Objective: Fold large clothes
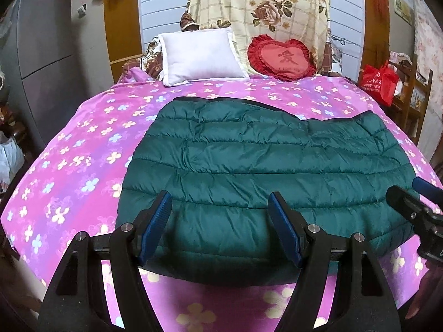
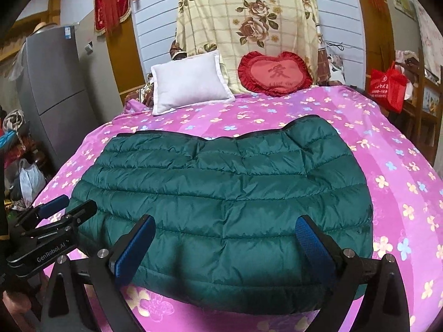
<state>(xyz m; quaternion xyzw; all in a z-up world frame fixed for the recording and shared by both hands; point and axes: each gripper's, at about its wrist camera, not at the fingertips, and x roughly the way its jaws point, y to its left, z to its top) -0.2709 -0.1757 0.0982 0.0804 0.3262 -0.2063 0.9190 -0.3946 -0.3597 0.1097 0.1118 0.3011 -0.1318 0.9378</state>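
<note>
Pink flowered bedspread [image 1: 83, 144] under a folded green puffer jacket [image 1: 249, 166], white pillow [image 1: 199, 55] far behind. Left gripper [image 1: 220, 229] and right gripper [image 2: 225, 249] near its front edge, both agape, gripping nothing.

Pink flowered bedsheet [image 1: 83, 144] over the bed, white pillow [image 1: 200, 55] at its far left, red heart cushion [image 1: 282, 58] at its far right, cream rose-print cloth [image 1: 265, 8] draped behind, grey fridge [image 1: 41, 63] past the left edge, red bag [image 1: 380, 83] past the right edge
</note>
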